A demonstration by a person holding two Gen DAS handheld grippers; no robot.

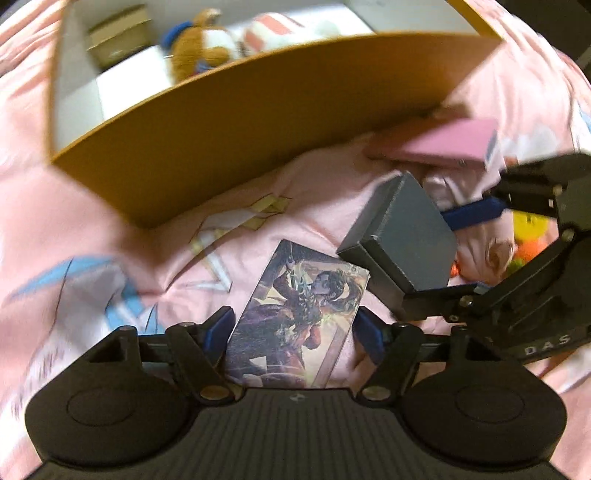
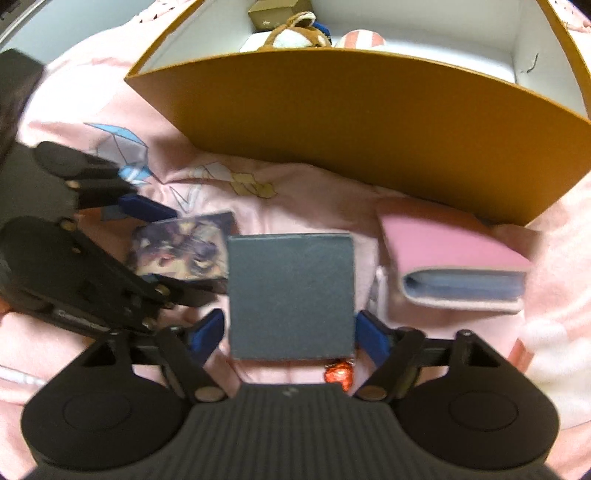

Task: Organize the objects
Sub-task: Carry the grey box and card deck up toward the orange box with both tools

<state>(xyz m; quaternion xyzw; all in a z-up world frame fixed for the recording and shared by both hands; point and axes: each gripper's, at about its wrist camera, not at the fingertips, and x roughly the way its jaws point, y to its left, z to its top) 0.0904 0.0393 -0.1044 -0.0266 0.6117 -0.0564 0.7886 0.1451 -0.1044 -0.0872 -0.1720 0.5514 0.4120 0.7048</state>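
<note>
An illustrated picture card (image 1: 299,314) stands between the blue pads of my left gripper (image 1: 293,328), which press on its two long edges. A square grey box (image 2: 291,295) fills the jaws of my right gripper (image 2: 291,332), pads against its sides. In the left wrist view the grey box (image 1: 402,236) is tilted in the right gripper (image 1: 428,258). The right wrist view has the card (image 2: 184,247) in the left gripper (image 2: 177,251). Both sit over a pink bedspread (image 2: 295,206), in front of an open orange storage box (image 2: 351,129).
In the orange box (image 1: 258,129) lie a brown plush toy (image 2: 295,35), a striped plush (image 2: 362,38) and a small gold box (image 2: 277,11). A pink wallet (image 2: 454,254) rests at its front right corner. A red foil sweet (image 2: 338,373) lies under the grey box.
</note>
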